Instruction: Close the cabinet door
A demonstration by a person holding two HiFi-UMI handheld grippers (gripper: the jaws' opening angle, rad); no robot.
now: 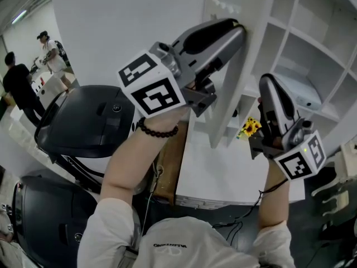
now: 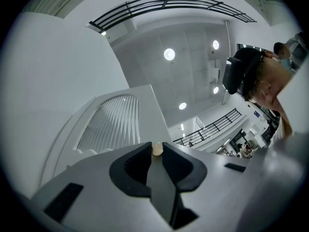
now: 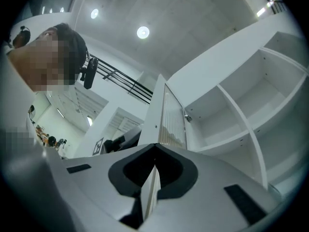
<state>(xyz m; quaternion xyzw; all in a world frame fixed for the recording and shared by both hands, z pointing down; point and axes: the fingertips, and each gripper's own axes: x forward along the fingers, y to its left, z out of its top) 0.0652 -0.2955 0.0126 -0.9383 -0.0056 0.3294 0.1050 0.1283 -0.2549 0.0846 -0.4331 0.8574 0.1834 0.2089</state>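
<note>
Both grippers on open white ribbed-glass cabinet door (image 3: pixel 171 117).
Grip: left gripper (image 1: pixel 237 31) clenched on small beige round knob (image 2: pixel 157 148); right gripper (image 3: pixel 154 151), nearer, looks clamped on door's edge.

At left gripper (image 2: pixel 156 146) tips, pale nub (image 2: pixel 157 150), perhaps a knob: too small to tell. Top of cabinet door (image 1: pixel 226 110) cut off in head view. Yellow thing (image 1: pixel 250 127) unreadable.

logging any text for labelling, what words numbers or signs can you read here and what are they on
No text can be read in any view.
Print on the person's white shirt: upside down and blurred, unreadable.
Left marker cube and right marker cube: black square patterns only, no letters.
Small marker board in the background: pattern only, too small to read.
</note>
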